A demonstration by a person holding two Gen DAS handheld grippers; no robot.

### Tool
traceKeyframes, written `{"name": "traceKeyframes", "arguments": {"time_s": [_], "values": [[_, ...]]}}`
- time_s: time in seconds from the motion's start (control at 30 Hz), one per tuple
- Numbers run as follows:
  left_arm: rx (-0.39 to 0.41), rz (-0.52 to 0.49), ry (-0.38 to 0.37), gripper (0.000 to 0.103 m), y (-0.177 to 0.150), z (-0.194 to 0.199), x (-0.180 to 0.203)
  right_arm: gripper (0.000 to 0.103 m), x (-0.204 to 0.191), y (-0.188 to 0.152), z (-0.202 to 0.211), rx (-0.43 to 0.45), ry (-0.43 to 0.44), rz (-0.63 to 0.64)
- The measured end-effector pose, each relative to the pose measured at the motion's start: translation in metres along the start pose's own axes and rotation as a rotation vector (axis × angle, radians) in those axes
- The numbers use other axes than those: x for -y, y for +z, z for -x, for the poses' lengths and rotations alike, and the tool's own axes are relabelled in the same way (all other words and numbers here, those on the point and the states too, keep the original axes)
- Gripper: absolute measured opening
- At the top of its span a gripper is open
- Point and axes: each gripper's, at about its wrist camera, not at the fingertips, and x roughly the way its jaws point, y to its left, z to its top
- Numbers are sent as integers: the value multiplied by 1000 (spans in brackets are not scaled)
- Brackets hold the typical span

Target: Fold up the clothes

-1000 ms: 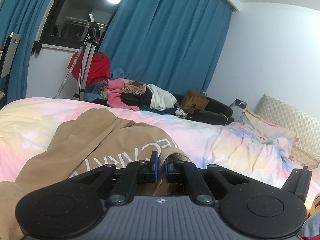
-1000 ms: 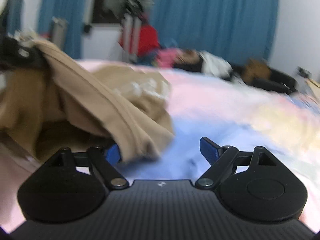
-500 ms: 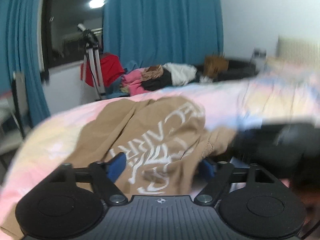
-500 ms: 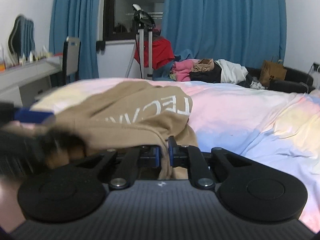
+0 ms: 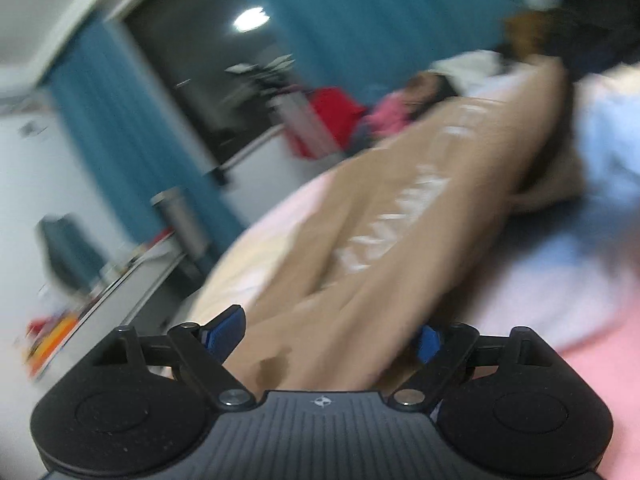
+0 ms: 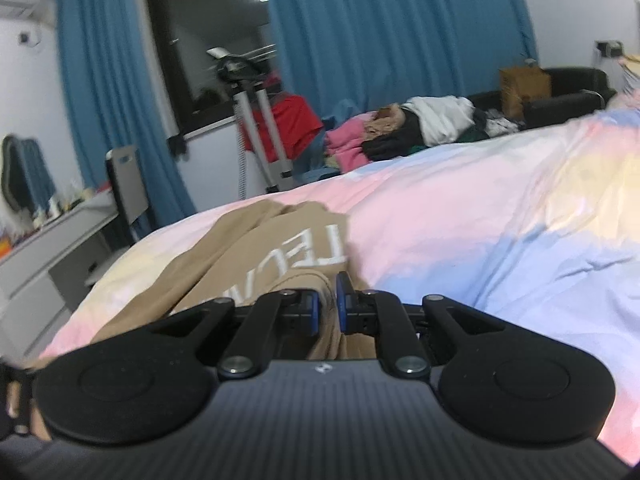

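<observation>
A tan garment (image 6: 256, 256) with white lettering lies rumpled on the pastel bed cover (image 6: 460, 216). My right gripper (image 6: 327, 304) is shut on a fold of it near the lettering, the cloth pinched between the blue pads. In the blurred, tilted left wrist view, the same tan garment (image 5: 400, 208) stretches away across the bed cover (image 5: 560, 280). My left gripper (image 5: 326, 334) has its jaws wide and still opening; cloth lies loosely between them and the pads do not press on it.
Beyond the bed lie a pile of clothes (image 6: 400, 132), a red garment on a metal stand (image 6: 288, 124), a cardboard bag (image 6: 524, 88) and a black sofa (image 6: 572, 88). A grey desk (image 6: 52, 240) and chair (image 6: 126, 184) stand left of the bed. Blue curtains cover the window wall.
The left gripper let go of the tan garment, opened wide, rolled and sank toward the bed. The right gripper closed on a fold of the garment and shifted with it.
</observation>
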Motion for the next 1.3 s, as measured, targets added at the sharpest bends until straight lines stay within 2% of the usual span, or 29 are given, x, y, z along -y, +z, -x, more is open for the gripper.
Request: {"name": "traceKeyframes", "arguments": {"time_s": [0.03,0.13,0.23,0.27,0.3,0.4,0.47,0.5,0.57,0.67,0.77,0.9,0.97,1.03,1.13,1.2,1.23,1.27,1.3], "values": [[-5,40,33,88,2,-2,-7,12,3,0,-2,-1,-13,-13],[20,211,67,88,10,1,-35,13,8,-3,-9,-24,-36,-22],[36,281,21,88,18,10,-52,13,10,-8,-18,-94,-23,-18],[41,302,4,83,20,12,-58,13,11,-9,-20,-109,-16,-19],[42,306,-32,79,22,13,-62,13,11,-9,-20,-115,-12,-17],[13,323,-175,52,26,9,-77,13,11,-7,-17,-120,11,-17],[-26,348,-287,14,24,3,-89,13,14,-6,-16,-128,32,-33],[-41,363,-350,6,25,0,-96,13,15,-6,-17,-139,42,-39],[-76,406,-484,5,24,-10,-113,13,15,-7,-18,-164,60,-47],[-152,435,-660,5,14,-45,-138,13,15,-8,-21,-187,79,-50],[-282,544,-847,5,-15,-95,-158,14,13,-10,-26,-230,118,-52],[-378,619,-922,5,-40,-137,-163,14,5,-18,-34,-294,144,-14],[-395,605,-875,6,-42,-150,-156,14,-1,-22,-38,-313,144,20],[-376,585,-823,9,-42,-150,-147,15,-6,-26,-40,-313,139,32],[-321,480,-741,11,-31,-135,-134,15,-7,-28,-41,-294,127,14],[-259,375,-665,22,-21,-115,-127,15,-7,-29,-41,-279,120,0],[-221,335,-623,32,-18,-103,-127,15,-6,-29,-40,-271,118,-13],[-190,295,-590,37,-16,-90,-126,15,-5,-28,-39,-262,116,-25],[-159,255,-557,37,-13,-77,-126,15,-4,-27,-38,-253,112,-34]]}}
